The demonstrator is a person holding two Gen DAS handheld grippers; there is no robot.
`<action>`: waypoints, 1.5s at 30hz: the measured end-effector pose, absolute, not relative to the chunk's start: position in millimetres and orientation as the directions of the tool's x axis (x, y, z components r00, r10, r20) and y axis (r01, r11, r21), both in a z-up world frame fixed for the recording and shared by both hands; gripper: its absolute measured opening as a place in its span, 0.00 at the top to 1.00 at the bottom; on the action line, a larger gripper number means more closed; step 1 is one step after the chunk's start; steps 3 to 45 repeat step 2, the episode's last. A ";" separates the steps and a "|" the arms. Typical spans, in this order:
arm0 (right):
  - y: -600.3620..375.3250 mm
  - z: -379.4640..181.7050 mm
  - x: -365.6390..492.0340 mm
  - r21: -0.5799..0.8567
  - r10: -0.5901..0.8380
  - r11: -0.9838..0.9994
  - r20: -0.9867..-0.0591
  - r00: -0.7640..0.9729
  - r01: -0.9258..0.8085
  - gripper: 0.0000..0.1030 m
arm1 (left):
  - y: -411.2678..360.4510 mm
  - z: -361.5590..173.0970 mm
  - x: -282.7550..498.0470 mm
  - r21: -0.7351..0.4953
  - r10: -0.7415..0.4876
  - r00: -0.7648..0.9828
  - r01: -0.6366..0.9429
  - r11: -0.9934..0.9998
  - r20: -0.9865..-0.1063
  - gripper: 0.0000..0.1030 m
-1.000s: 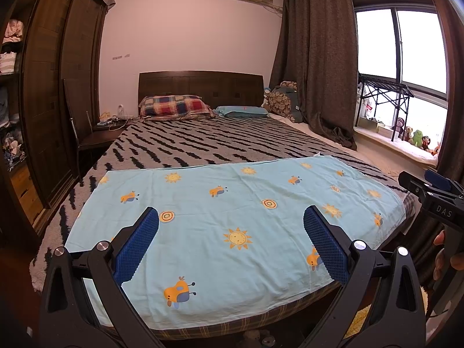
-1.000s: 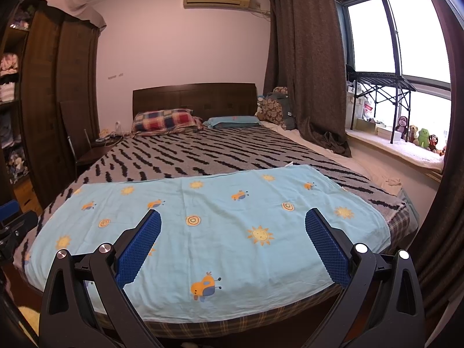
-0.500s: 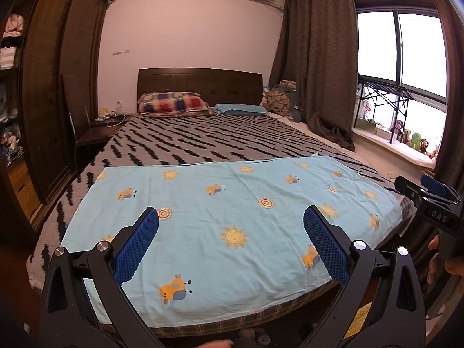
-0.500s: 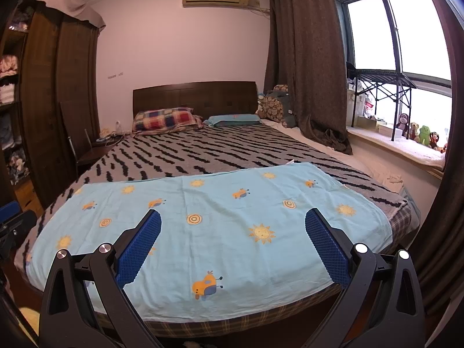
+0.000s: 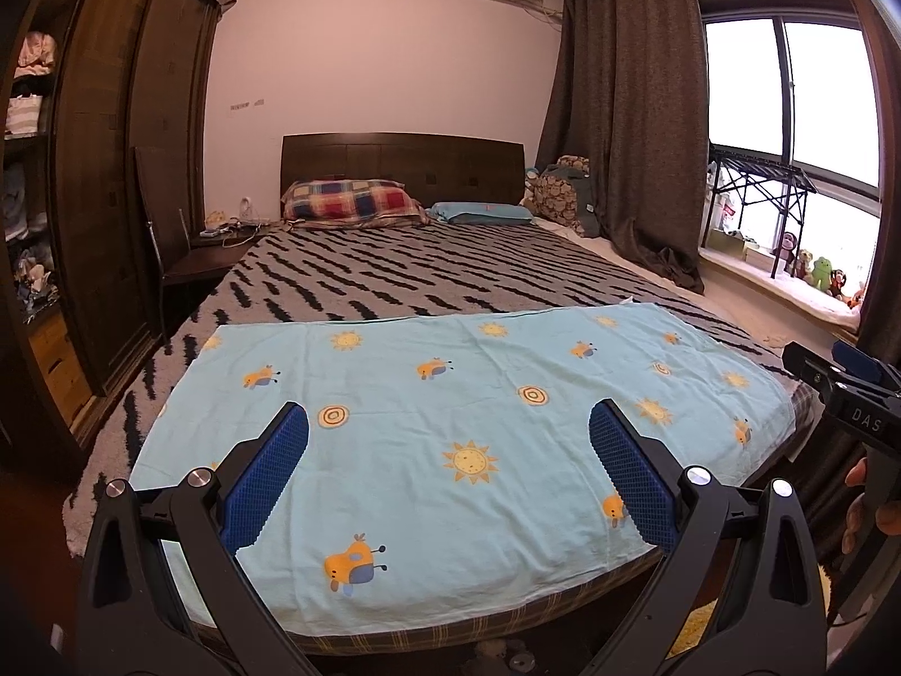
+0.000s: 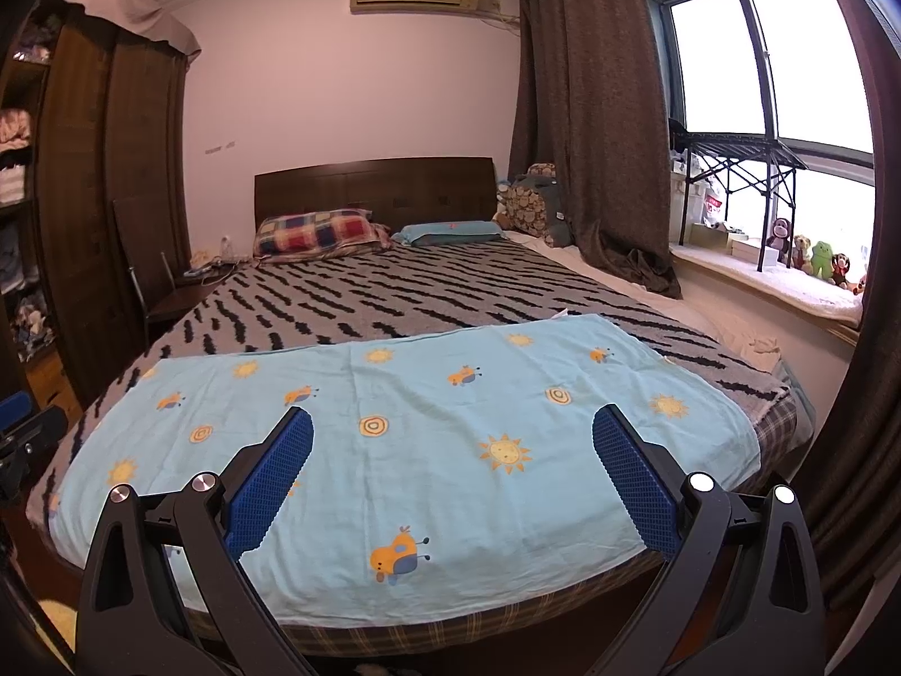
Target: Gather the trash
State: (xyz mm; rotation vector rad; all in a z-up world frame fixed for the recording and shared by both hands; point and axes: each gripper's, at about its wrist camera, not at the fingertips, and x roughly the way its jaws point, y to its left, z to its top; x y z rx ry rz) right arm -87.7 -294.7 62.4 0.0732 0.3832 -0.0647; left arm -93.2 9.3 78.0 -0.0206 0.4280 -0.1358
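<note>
Left wrist view showed the left gripper [image 5: 449, 470] spread and empty above the blue sheet [image 5: 450, 422]; the right gripper [image 6: 452, 473] likewise. No trash was visible, so scanning the floor toward 6 o'clock seemed wise.

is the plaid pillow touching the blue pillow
Cannot tell. In both wrist views the plaid pillow and blue pillow lie side by side at the headboard; their edges look to meet, but neither view shows contact plainly.

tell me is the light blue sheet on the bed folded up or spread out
Spread out. The light blue sheet lies flat across the foot of the bed, its edges and printed suns fully visible, with only faint creases.
</note>
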 end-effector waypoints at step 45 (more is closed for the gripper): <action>-294.7 62.4 -87.7 0.058 -0.050 0.995 -0.375 0.926 0.077 0.03 | 9.6 78.0 -93.2 -0.047 -0.134 0.901 0.125 0.991 -0.413 0.08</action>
